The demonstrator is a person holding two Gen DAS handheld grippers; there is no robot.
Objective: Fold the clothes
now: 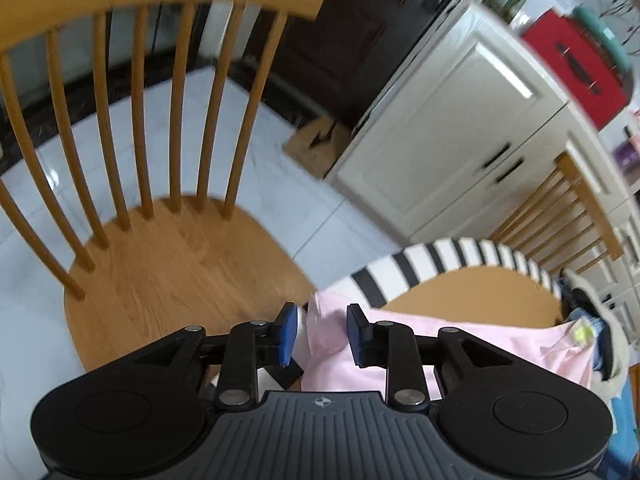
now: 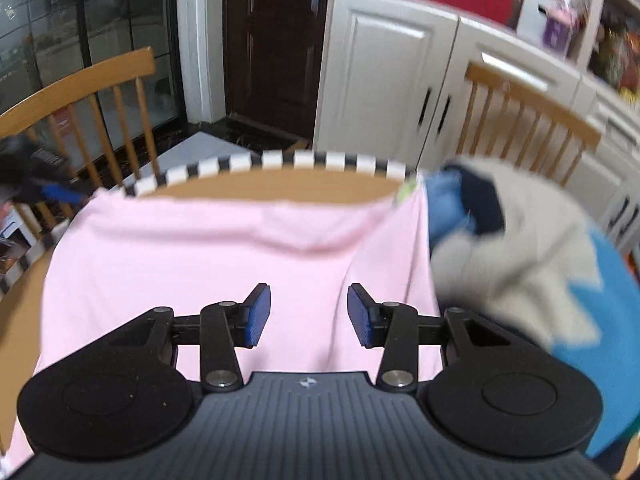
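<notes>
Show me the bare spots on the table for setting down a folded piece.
One bare strip of wooden tabletop lies between the pink garment and the striped cloth along the far edge. The right side is crowded with piled clothes.

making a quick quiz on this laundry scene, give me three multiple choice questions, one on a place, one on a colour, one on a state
1. Where does the pile of other clothes lie in the right wrist view?
A. right of the pink garment
B. on a chair seat
C. on the floor

2. What colours are the stripes along the table's far edge?
A. red and blue
B. black and white
C. green and yellow

3. How does the right hand-held gripper stand?
A. shut on the pink garment
B. holding a sock
C. open, holding nothing

Answers:
1 A: the pile of clothes sits right of the pink garment.
2 B: the striped cloth shows black and white bars.
3 C: the right hand-held gripper has its jaws apart above the fabric.
</notes>
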